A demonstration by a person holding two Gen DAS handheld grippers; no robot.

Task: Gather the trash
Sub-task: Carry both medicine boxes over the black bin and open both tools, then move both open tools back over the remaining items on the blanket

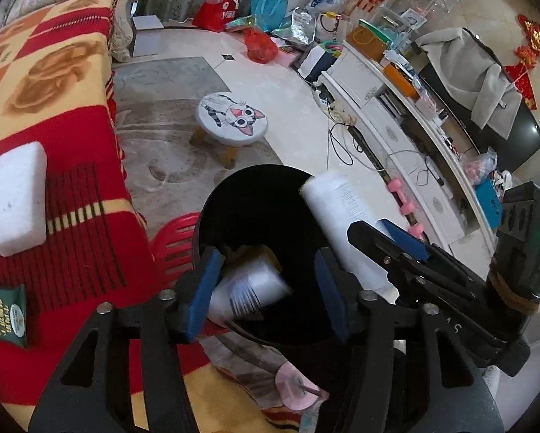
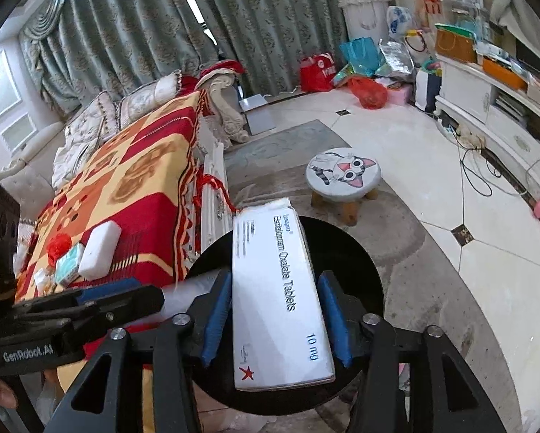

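A black round bin [image 1: 248, 209] stands on the floor beside the blanket-covered sofa; both grippers hang over its mouth. My left gripper [image 1: 266, 292] is open. A white paper cup [image 1: 248, 288] lies tilted between its blue pads, leaning on the left pad with a dark gap to the right one. My right gripper [image 2: 275, 314] has a long white tablet box [image 2: 281, 288] between its pads, with only slivers of room at the sides, and the box's far end points over the bin [image 2: 349, 252]. In the left wrist view that box [image 1: 335, 216] slants down into the bin.
A white foam block [image 1: 17, 198] and a green packet [image 1: 4, 314] lie on the red and yellow blanket [image 1: 53, 90]. A cat-face stool [image 1: 232, 117] stands beyond the bin and a red plastic chair [image 1: 176, 241] beside it. A white cabinet [image 1: 378, 108] with cables and pink dumbbells [image 1: 403, 202] runs along the right.
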